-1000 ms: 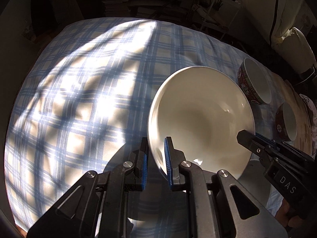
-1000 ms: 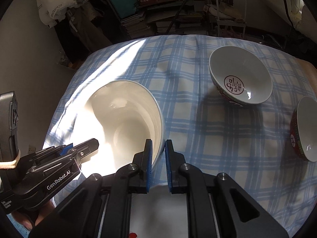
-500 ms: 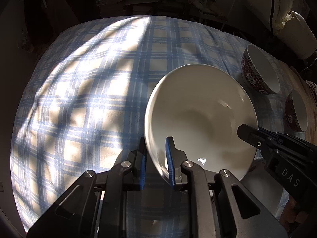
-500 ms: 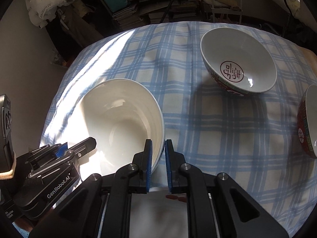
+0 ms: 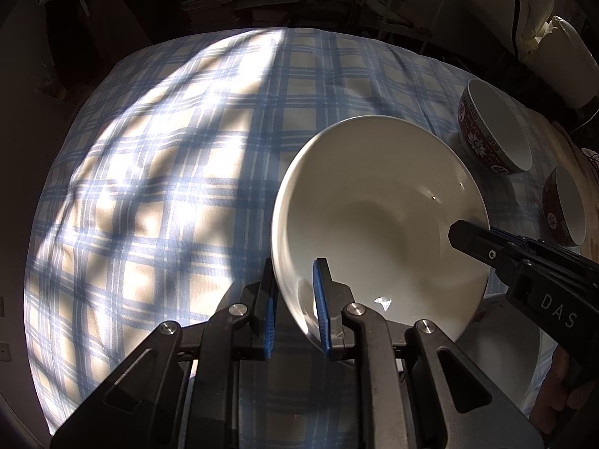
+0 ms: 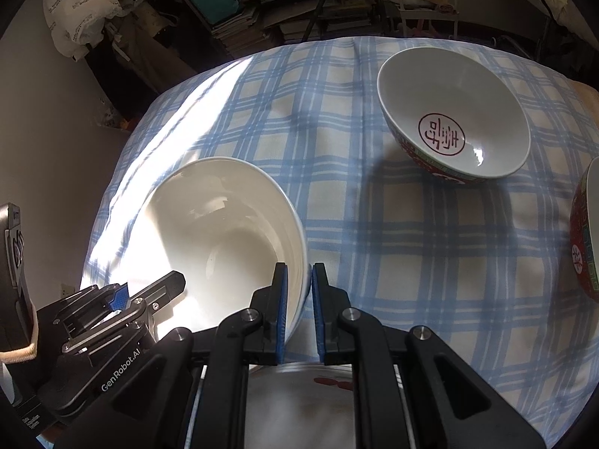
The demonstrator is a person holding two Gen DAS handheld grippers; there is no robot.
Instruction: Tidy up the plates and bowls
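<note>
A large white bowl (image 5: 382,217) (image 6: 217,232) hangs tilted above the blue-checked tablecloth (image 5: 168,187), held from two sides. My left gripper (image 5: 294,271) is shut on its near rim, one blue pad inside and one outside. My right gripper (image 6: 299,275) is shut on the opposite rim in the same way. Each gripper shows in the other's view: the right gripper (image 5: 471,239) at the bowl's right edge, the left gripper (image 6: 164,288) at its lower left. Under the bowl lies a white plate (image 5: 501,351) (image 6: 299,404), mostly hidden.
Two red-patterned bowls stand on the cloth to the right: one with a red emblem inside (image 6: 453,112) (image 5: 494,131), another at the edge of view (image 6: 586,235) (image 5: 565,205). Shelves, stacked books and bags crowd the room beyond the table's far edge.
Both grippers keep their hold on the white bowl. The bowl and the views have shifted only slightly; the emblem bowl sits a little higher in the right wrist view.
</note>
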